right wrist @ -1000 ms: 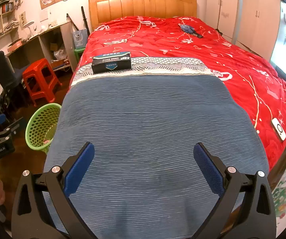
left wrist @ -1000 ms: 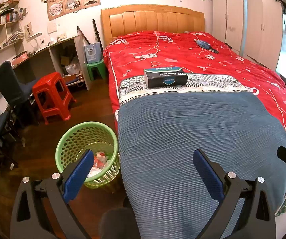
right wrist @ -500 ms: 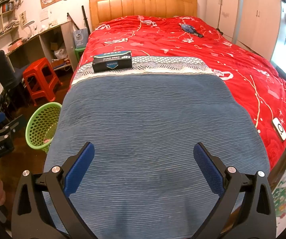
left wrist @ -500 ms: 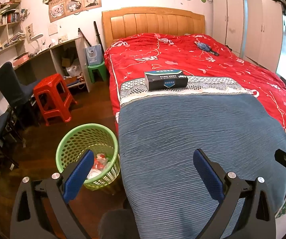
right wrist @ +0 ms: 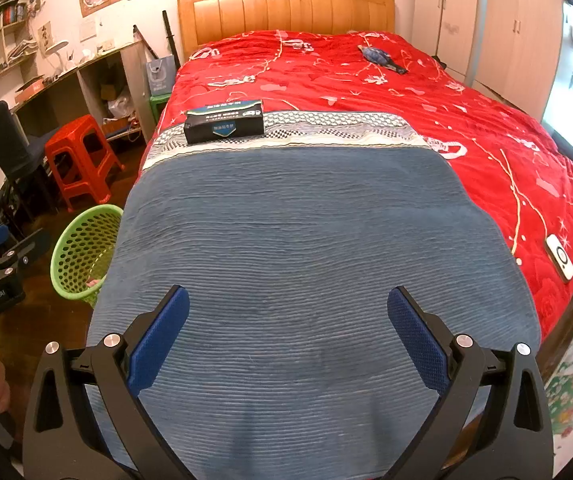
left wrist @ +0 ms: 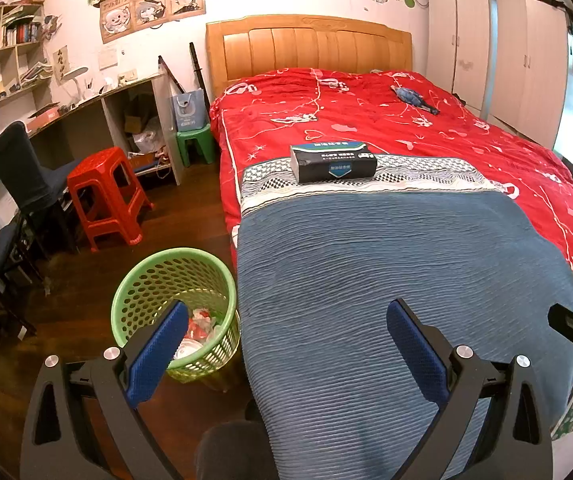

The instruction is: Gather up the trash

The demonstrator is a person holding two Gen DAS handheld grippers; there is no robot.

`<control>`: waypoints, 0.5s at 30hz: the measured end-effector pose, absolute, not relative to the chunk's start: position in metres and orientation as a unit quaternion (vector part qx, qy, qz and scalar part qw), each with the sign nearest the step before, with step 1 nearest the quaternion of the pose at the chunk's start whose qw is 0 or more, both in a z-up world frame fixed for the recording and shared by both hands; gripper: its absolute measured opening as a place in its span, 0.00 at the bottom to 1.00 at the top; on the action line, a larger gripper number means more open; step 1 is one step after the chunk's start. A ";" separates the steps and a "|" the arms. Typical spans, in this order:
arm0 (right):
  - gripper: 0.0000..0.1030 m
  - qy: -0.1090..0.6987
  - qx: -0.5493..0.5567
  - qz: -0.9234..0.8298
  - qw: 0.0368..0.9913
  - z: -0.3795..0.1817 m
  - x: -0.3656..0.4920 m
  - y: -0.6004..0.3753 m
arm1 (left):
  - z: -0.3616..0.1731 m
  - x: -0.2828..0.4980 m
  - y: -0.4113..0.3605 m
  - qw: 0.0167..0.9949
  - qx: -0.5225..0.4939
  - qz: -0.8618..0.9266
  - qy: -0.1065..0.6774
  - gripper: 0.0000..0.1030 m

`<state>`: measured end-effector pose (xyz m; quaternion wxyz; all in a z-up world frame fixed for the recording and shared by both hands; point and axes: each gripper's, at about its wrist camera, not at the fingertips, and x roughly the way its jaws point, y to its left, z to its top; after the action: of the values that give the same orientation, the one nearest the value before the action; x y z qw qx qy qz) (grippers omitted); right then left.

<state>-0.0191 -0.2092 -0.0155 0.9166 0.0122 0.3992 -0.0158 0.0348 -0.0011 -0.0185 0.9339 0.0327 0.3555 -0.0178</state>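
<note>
A green perforated waste basket point(left wrist: 154, 276) point(right wrist: 76, 248) stands on the wooden floor at the bed's left side, with crumpled red and white trash point(left wrist: 198, 326) in its bottom. My left gripper point(left wrist: 286, 344) is open, empty, and hovers over the bed's near left corner, its left finger above the basket. Over the blue blanket point(right wrist: 306, 248) my right gripper point(right wrist: 286, 332) is open with nothing between its fingers. A dark tissue pack point(left wrist: 332, 160) point(right wrist: 224, 122) lies across the blanket's patterned border. The blue blanket itself is bare of loose trash.
The red quilt point(left wrist: 366, 120) carries a small blue object point(right wrist: 380, 58) near the headboard and a phone point(right wrist: 560, 258) at the right edge. A red stool point(left wrist: 104, 196), dark chairs point(left wrist: 26, 176), a desk and a green stool point(left wrist: 196, 142) crowd the left floor. Wardrobes point(left wrist: 498, 52) stand right.
Both views have shifted slightly, the bed and basket sliding a little lower in the left view. Both grippers stay open and empty.
</note>
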 end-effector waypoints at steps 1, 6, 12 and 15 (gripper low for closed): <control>0.95 0.400 0.012 -0.016 0.916 -0.016 -0.019 -0.209 | -0.019 0.035 -0.001 0.934 0.033 -0.018 0.356 0.93; 0.95 0.401 0.013 -0.016 0.916 -0.016 -0.018 -0.210 | -0.019 0.035 -0.001 0.934 0.033 -0.017 0.356 0.93; 0.95 0.401 0.014 -0.016 0.916 -0.017 -0.018 -0.210 | -0.019 0.035 0.000 0.935 0.030 -0.016 0.354 0.93; 0.95 0.403 0.015 -0.016 0.915 -0.019 -0.018 -0.211 | -0.018 0.035 -0.001 0.936 0.033 -0.014 0.350 0.93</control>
<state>-0.0183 -0.2107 -0.0190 0.9151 0.0150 0.4026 -0.0164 0.0353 -0.0015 -0.0175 0.9361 0.0334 0.3499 -0.0140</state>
